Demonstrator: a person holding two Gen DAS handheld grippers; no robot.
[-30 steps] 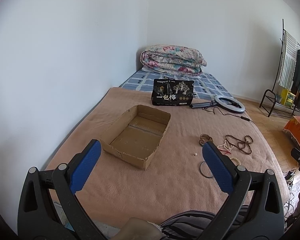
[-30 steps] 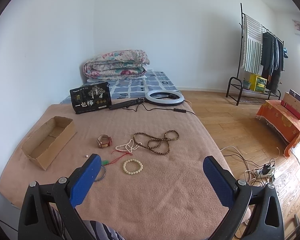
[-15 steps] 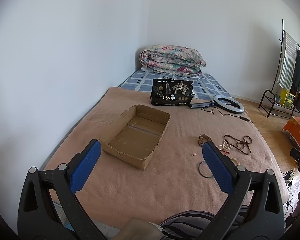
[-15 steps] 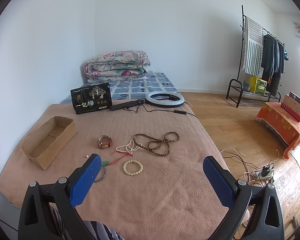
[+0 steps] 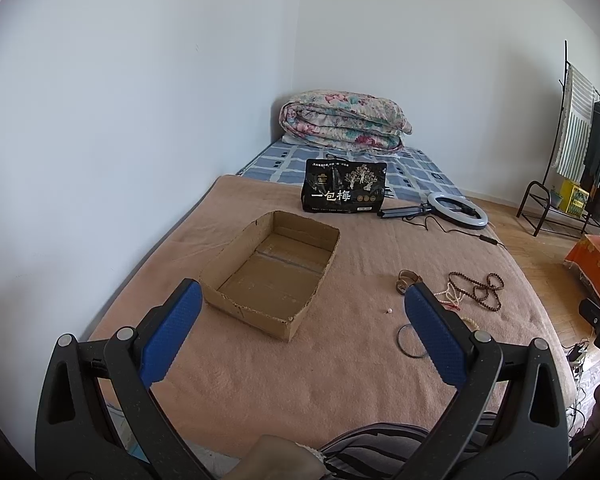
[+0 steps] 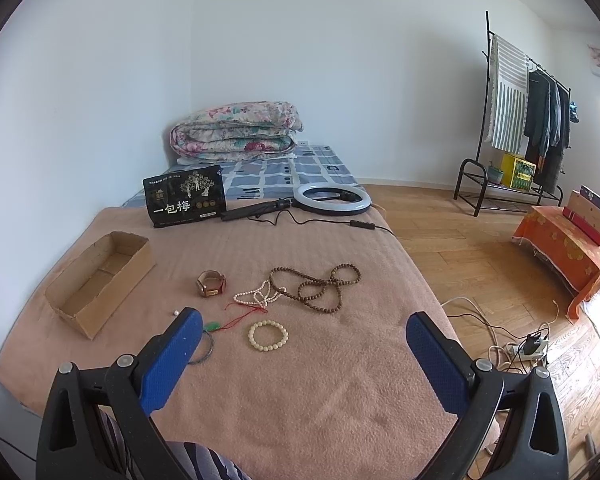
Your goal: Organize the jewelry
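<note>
An empty cardboard box (image 5: 272, 276) (image 6: 100, 280) lies on the tan blanket. To its right lies loose jewelry: a brown watch-like bracelet (image 6: 211, 283), a white pearl strand (image 6: 256, 296), a long brown bead necklace (image 6: 320, 284), a cream bead bracelet (image 6: 268, 335), a green pendant on red cord (image 6: 212, 326), a thin dark bangle (image 5: 407, 340) and a single pearl (image 6: 176, 313). My left gripper (image 5: 300, 300) hovers open in front of the box. My right gripper (image 6: 300, 322) hovers open just short of the cream bracelet. Neither holds anything.
A black printed bag (image 6: 185, 196), a ring light (image 6: 332, 198) with cable and a folded floral quilt (image 6: 236, 130) sit farther back on the bed. A clothes rack (image 6: 520, 120), an orange-covered stand (image 6: 568, 240) and a power strip (image 6: 532, 346) are on the wooden floor right.
Both views have shifted slightly, as the grippers drift a little back and up from the bed. Jaws stay open and no item has moved.
</note>
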